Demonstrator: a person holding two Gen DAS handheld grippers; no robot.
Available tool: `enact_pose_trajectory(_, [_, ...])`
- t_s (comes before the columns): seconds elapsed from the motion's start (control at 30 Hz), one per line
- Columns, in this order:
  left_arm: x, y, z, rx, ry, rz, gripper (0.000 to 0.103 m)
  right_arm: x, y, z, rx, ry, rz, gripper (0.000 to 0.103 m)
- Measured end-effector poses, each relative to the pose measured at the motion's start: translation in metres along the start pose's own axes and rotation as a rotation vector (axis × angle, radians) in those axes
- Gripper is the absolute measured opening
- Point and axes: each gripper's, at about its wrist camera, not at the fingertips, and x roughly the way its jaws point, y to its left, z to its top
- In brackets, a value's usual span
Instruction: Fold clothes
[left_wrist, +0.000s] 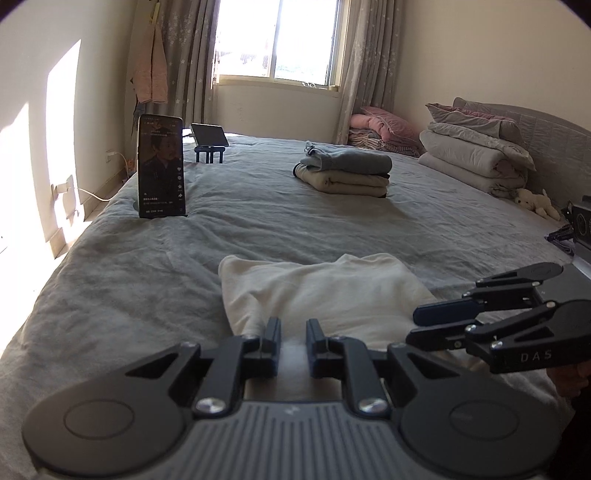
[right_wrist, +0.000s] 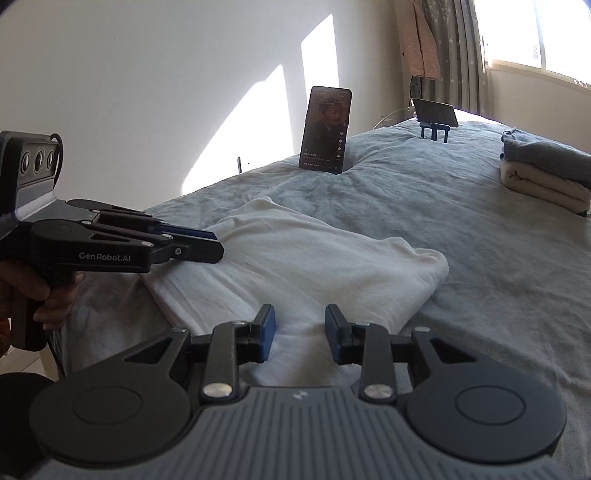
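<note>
Lying folded at the bed's near edge: white garment, long axis running along that edge. Left tongs and right tongs are hovering directly over it, both slightly parted, gripping nothing.

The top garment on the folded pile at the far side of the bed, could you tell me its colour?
Grey-blue top garment, over a beige one; clearest in the left wrist view.

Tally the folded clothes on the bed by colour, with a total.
White: 1, the white garment by the grippers
Grey: 1, the grey garment atop the stack
Beige: 1, the beige garment beneath it
Total: 3
</note>
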Motion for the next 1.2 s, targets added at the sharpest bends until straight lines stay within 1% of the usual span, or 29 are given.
enact_pose_trajectory(0.23, [-0.016, 0.009, -0.009, -0.066, -0.014, -0.004, 0.017, -0.026, -0.005, -0.019, 0.039, 0.008, -0.026, 0.036])
enact_pose_trajectory(0.3, [-0.020, 0.009, -0.012, -0.077, -0.019, -0.002, 0.020, -0.031, -0.007, -0.024, 0.056, 0.007, -0.023, 0.036])
enact_pose_trajectory(0.47, [-0.029, 0.010, -0.021, -0.095, -0.010, 0.009, 0.032, -0.038, -0.009, -0.032, 0.095, 0.013, -0.016, 0.036])
enact_pose_trajectory(0.67, [-0.038, 0.008, -0.029, -0.126, 0.011, 0.015, 0.032, -0.046, -0.009, -0.038, 0.124, 0.024, -0.017, 0.037])
enact_pose_trajectory(0.8, [-0.042, 0.004, -0.026, -0.133, 0.052, 0.037, 0.034, -0.051, -0.009, -0.040, 0.140, 0.042, -0.013, 0.039])
enact_pose_trajectory(0.87, [-0.044, 0.000, -0.022, -0.131, 0.080, 0.050, 0.042, -0.054, -0.010, -0.038, 0.152, 0.055, -0.005, 0.043])
enact_pose_trajectory(0.9, [-0.045, -0.003, -0.021, -0.127, 0.093, 0.056, 0.050, -0.055, -0.011, -0.037, 0.167, 0.063, 0.002, 0.047])
enact_pose_trajectory(0.93, [-0.046, -0.005, -0.019, -0.124, 0.102, 0.062, 0.061, -0.057, -0.012, -0.036, 0.181, 0.071, 0.009, 0.052])
enact_pose_trajectory(0.97, [-0.047, -0.007, -0.017, -0.121, 0.112, 0.074, 0.071, -0.058, -0.013, -0.035, 0.191, 0.076, 0.010, 0.056])
enact_pose_trajectory(1.03, [-0.049, -0.013, -0.012, -0.115, 0.134, 0.103, 0.081, -0.062, -0.013, -0.033, 0.210, 0.087, 0.012, 0.066])
enact_pose_trajectory(1.07, [-0.050, -0.015, -0.010, -0.114, 0.146, 0.119, 0.084, -0.063, -0.014, -0.032, 0.220, 0.092, 0.013, 0.069])
enact_pose_trajectory(1.1, [-0.050, -0.016, -0.008, -0.113, 0.159, 0.134, 0.085, -0.064, -0.013, -0.030, 0.222, 0.095, 0.010, 0.074])
enact_pose_trajectory(1.13, [-0.049, -0.017, -0.006, -0.113, 0.171, 0.148, 0.089, -0.065, -0.013, -0.029, 0.223, 0.102, 0.006, 0.079])
enact_pose_trajectory(1.17, [-0.049, -0.019, -0.004, -0.112, 0.188, 0.171, 0.093, -0.066, -0.012, -0.027, 0.225, 0.111, 0.003, 0.081])
enact_pose_trajectory(1.2, [-0.049, -0.021, -0.002, -0.109, 0.205, 0.196, 0.094, -0.067, -0.012, -0.025, 0.227, 0.119, -0.004, 0.087])
